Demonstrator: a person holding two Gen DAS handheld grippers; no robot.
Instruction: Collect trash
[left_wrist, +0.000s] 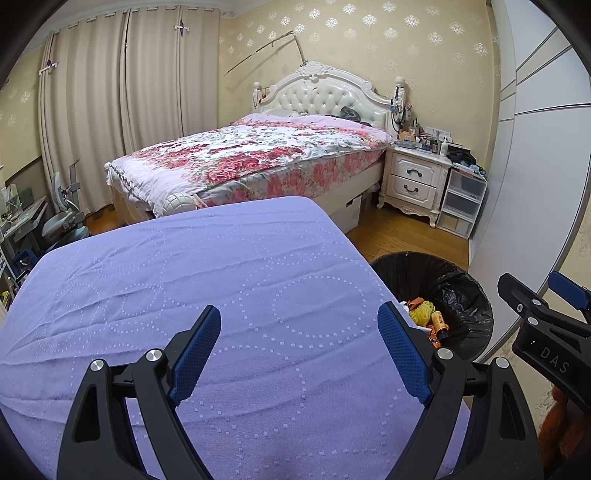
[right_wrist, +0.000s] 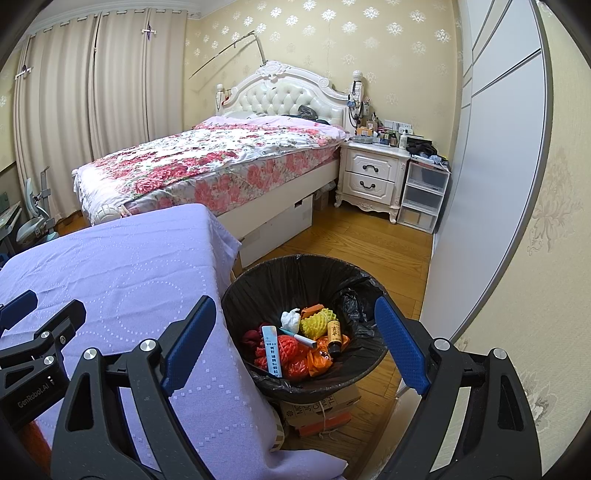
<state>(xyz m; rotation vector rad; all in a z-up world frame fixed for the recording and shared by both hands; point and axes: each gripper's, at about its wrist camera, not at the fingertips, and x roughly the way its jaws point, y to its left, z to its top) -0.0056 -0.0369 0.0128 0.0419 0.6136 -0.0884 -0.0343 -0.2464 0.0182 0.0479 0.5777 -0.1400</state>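
Lavender-covered table (left_wrist: 184, 280) fills near left. Black-lined trash bin (right_wrist: 258, 284) on floor just right of it, mouth up. Inside: long blue-white packet (right_wrist: 271, 349) pointing near-far, small brown bottle (right_wrist: 334, 338) upright-ish. Left gripper (left_wrist: 299, 350) and right gripper (right_wrist: 295, 339) both spread wide, holding nothing.

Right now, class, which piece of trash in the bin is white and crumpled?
The crumpled white tissue, lying near the middle of the black-lined bin. The yellow foam net, small brown bottle and orange wrappers around it are coloured.
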